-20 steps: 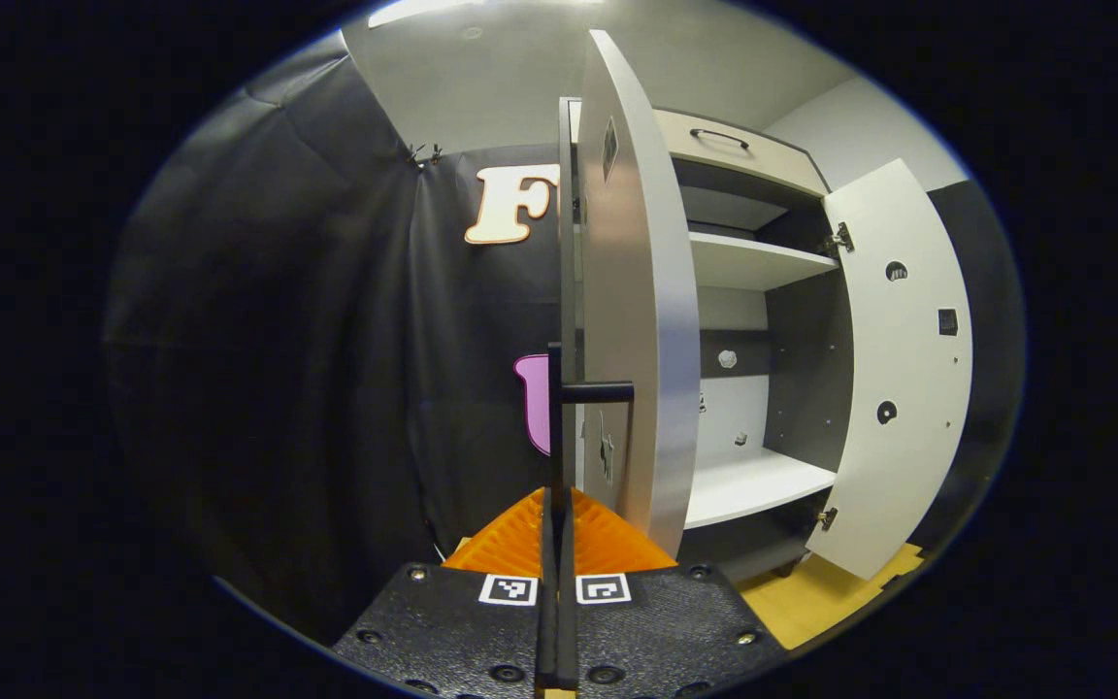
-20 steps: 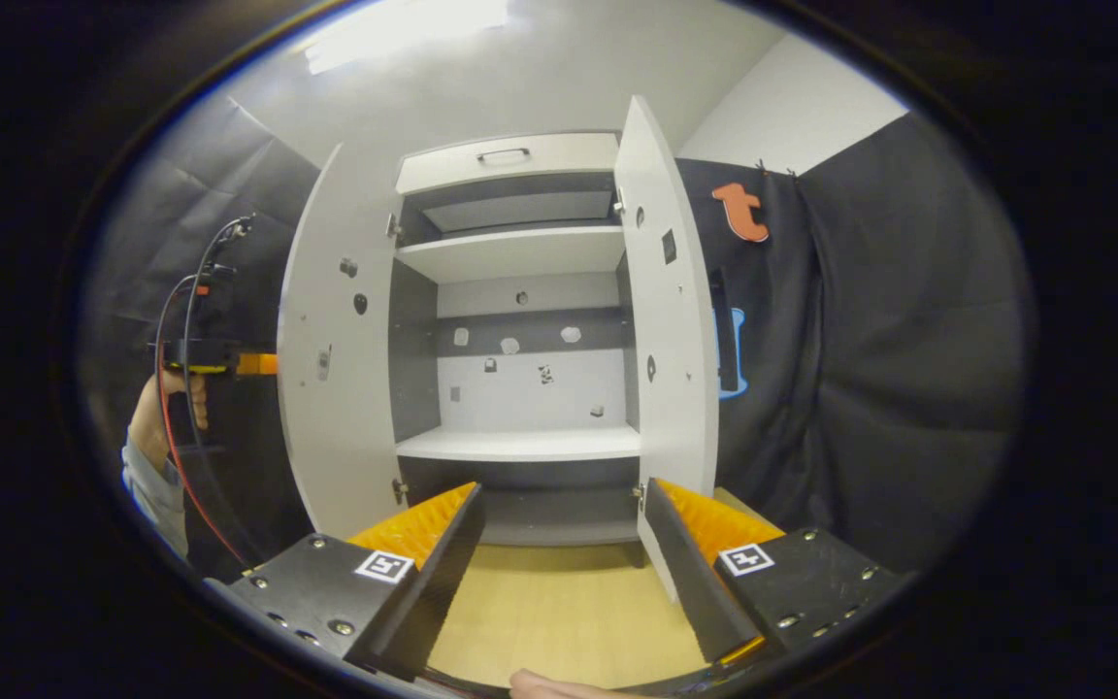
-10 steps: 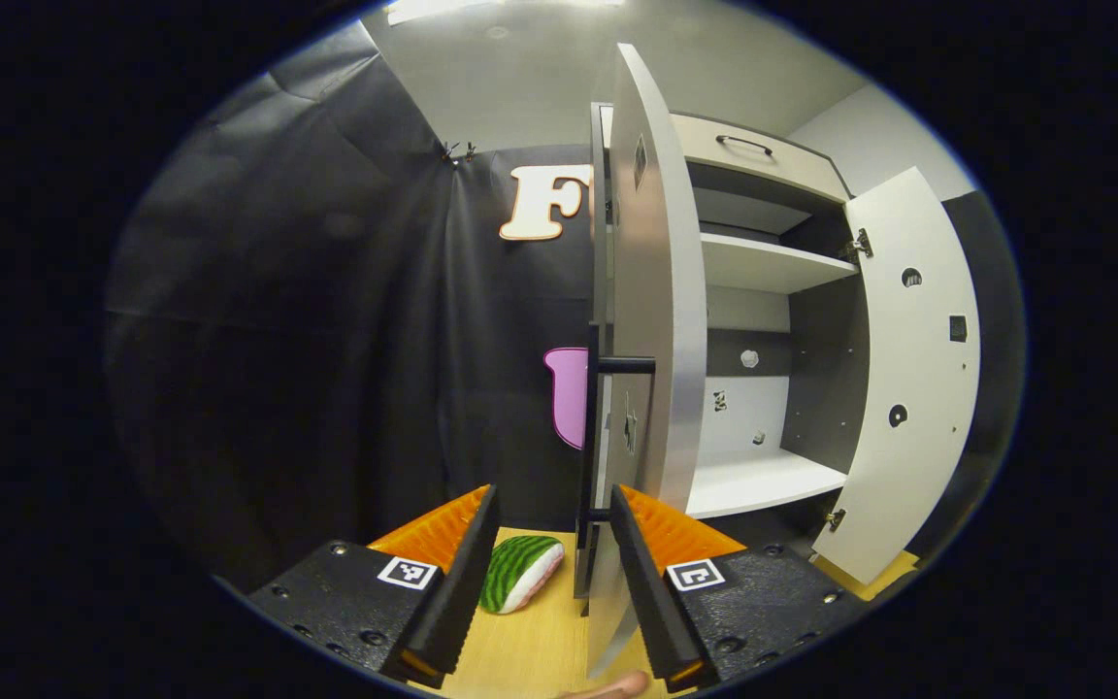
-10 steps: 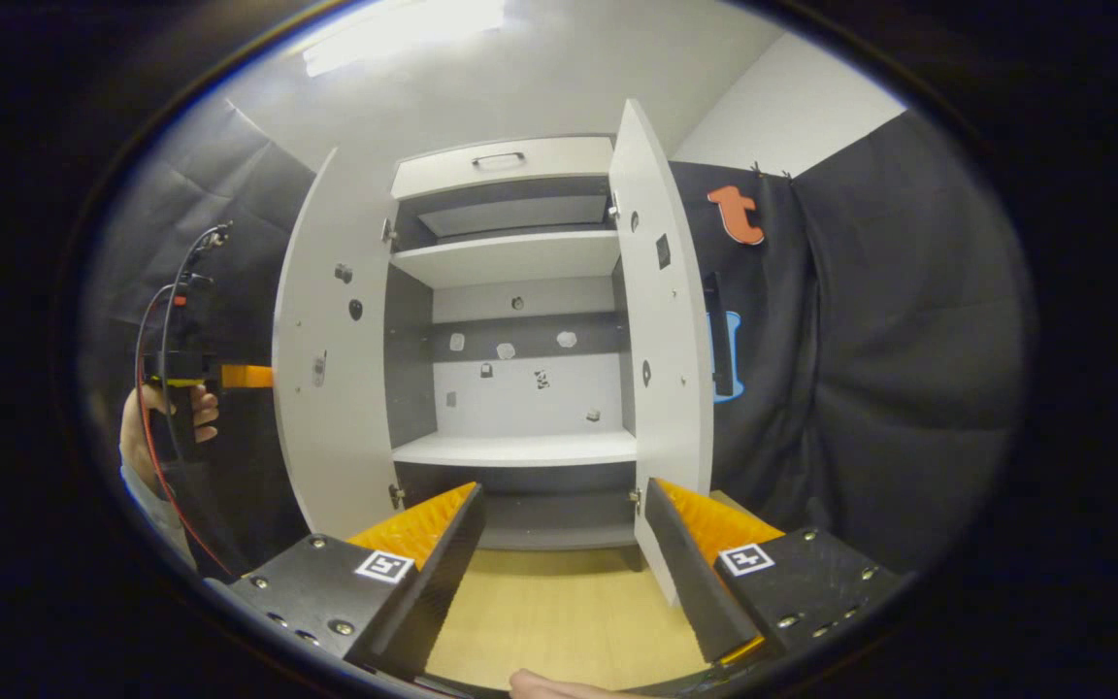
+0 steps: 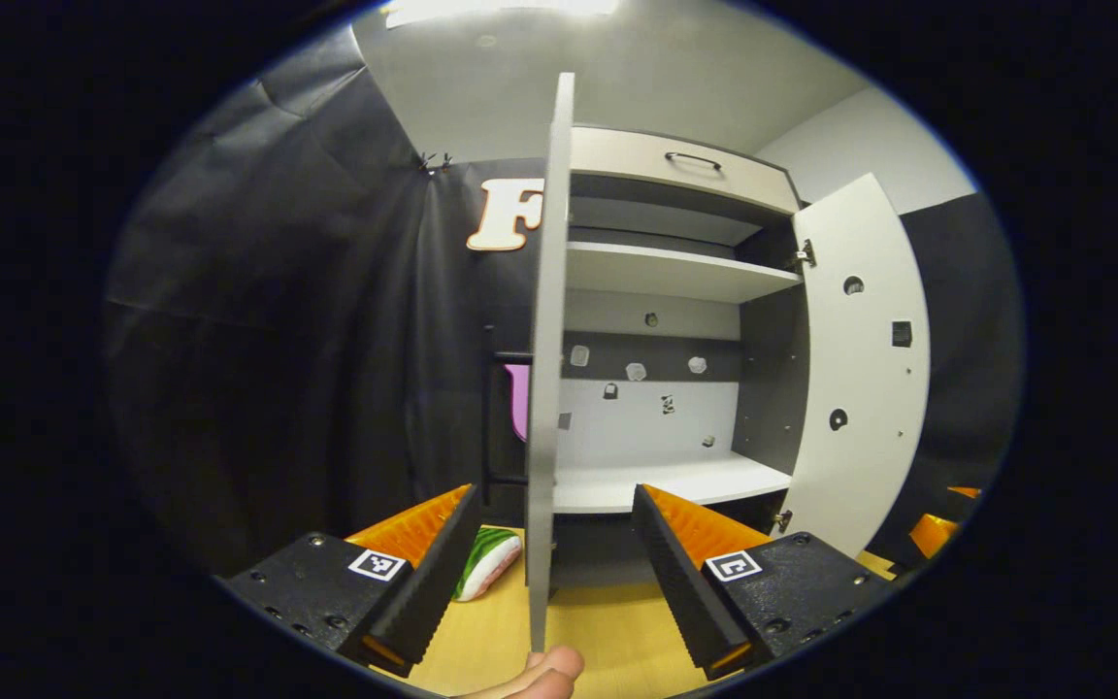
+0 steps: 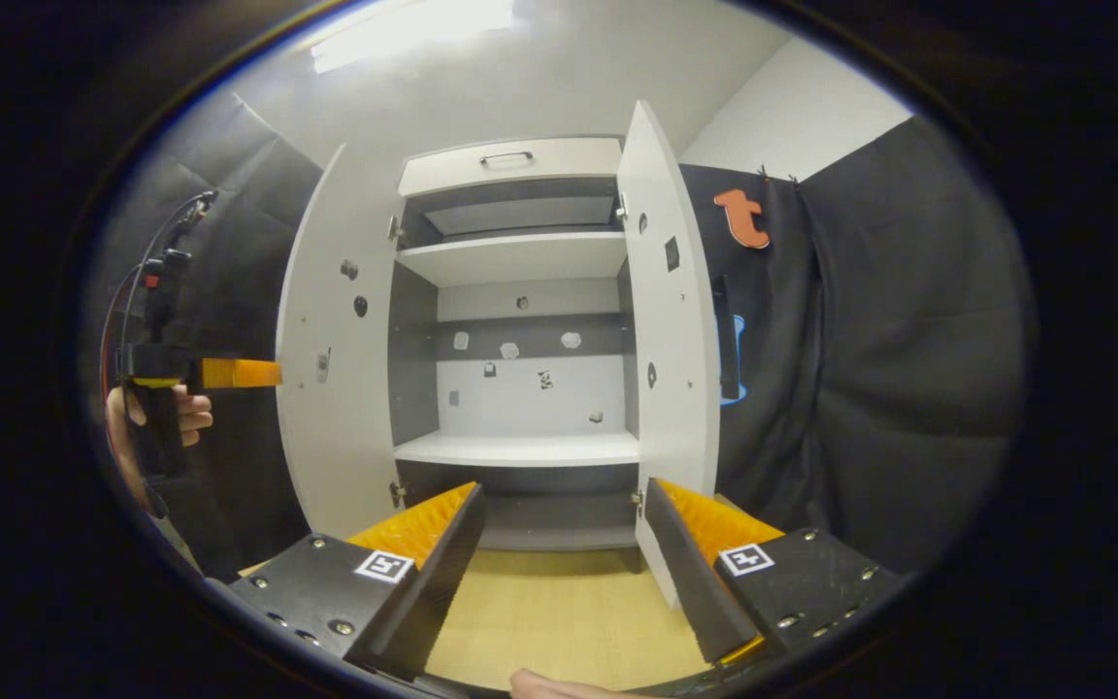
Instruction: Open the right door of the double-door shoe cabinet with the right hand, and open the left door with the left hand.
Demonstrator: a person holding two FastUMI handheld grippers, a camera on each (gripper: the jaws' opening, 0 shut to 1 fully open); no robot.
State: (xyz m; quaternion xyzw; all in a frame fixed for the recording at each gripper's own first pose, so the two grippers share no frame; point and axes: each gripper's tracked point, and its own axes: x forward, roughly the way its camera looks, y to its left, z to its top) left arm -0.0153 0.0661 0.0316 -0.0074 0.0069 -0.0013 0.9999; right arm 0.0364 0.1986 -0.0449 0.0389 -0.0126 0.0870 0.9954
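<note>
Black cloth hangs round the booth over a pale wooden floor (image 6: 559,621), and in the right gripper view, far left, the left gripper (image 6: 229,373) is in a hand (image 6: 156,422) beside the left door (image 6: 336,388), its fingers spread with nothing between them. Centre stage, the shoe cabinet (image 6: 515,262) stands wide open, and at its right the right door (image 6: 671,369) is swung out. Low in that view, the right gripper (image 6: 559,568) is parted and grasps nothing.

Both hand-held grippers (image 5: 540,573) (image 6: 564,563) agape, empty.
</note>
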